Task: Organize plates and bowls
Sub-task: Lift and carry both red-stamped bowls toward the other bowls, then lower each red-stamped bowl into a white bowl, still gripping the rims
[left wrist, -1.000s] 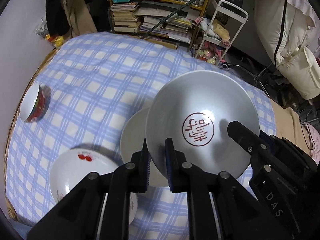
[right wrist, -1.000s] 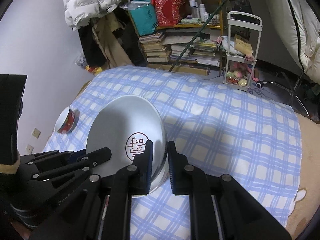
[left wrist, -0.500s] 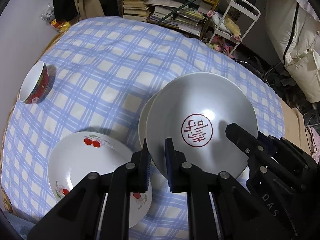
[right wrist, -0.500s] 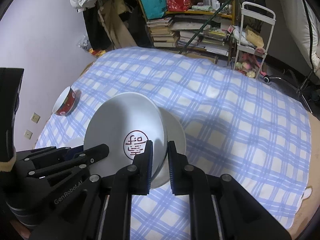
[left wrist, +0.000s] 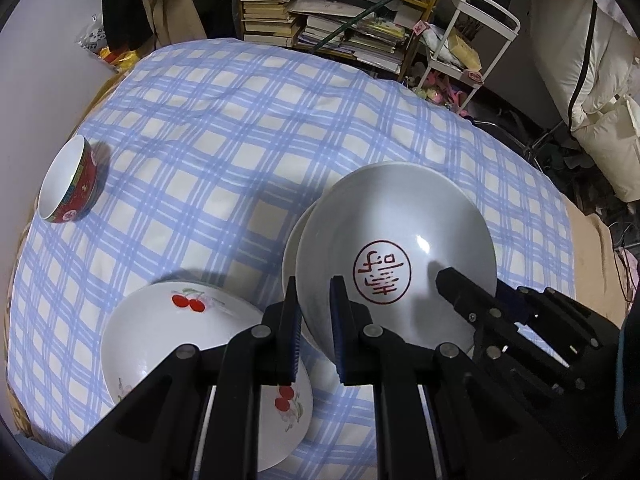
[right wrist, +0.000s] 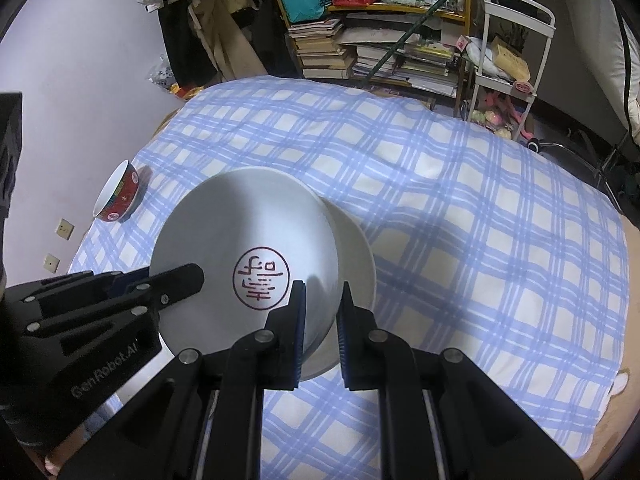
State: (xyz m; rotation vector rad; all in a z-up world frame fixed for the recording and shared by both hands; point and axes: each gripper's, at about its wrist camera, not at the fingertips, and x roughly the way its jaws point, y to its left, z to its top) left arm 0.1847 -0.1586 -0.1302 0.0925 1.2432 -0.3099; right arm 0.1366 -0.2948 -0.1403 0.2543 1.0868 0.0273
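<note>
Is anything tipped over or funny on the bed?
Yes. The small red bowl near the far left edge of the checked blanket lies on its side, its opening facing sideways rather than up. Everything else looks fine: both grippers hold the big stamped bowl by its rim, tilted over a plain plate.

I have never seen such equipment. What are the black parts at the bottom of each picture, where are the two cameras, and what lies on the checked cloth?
The black parts are hand-held grippers, one in each of a person's hands; there is no robot arm. Each picture comes from a camera on one gripper, looking along its fingers. The left gripper and the right gripper both pinch the rim of one large white bowl with a red seal, from opposite sides, above a plain white plate. Also on the blue checked cloth lie a cherry-patterned plate and a small red bowl, tilted.
</note>
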